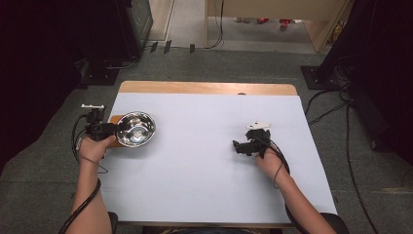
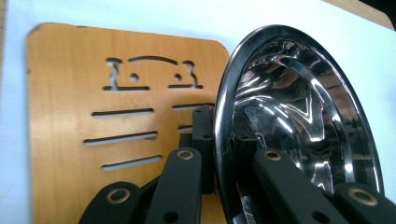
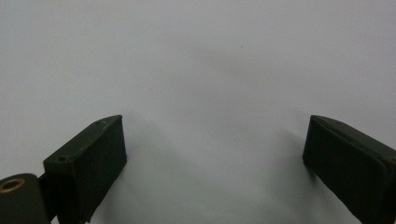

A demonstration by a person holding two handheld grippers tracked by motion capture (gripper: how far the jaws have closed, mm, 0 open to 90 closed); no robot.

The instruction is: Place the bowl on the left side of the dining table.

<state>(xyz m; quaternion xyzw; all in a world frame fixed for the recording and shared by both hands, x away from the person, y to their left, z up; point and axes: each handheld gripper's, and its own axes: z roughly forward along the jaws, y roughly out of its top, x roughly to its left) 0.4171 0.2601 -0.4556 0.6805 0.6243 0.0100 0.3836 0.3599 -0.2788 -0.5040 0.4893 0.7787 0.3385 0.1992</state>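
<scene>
A shiny steel bowl [image 1: 135, 128] is held tilted over a thin wooden board [image 1: 115, 119] at the table's left edge. My left gripper [image 1: 113, 130] is shut on the bowl's near rim. In the left gripper view the bowl [image 2: 299, 102] stands almost on edge, with the gripper [image 2: 222, 140] pinching its rim, one jaw inside and one outside. The board [image 2: 70, 93] lies flat behind it, with slots and a cut-out shape. My right gripper [image 1: 239, 146] rests at the table's right-middle, pointing left. In its own view it [image 3: 215, 149] stands open over the bare white sheet.
A white sheet [image 1: 204, 165] covers the wooden table [image 1: 204, 87], whose far edge shows as a bare strip. Cables [image 1: 336, 107] run over the grey floor to the right. Dark equipment [image 1: 131, 24] stands at the back left and right.
</scene>
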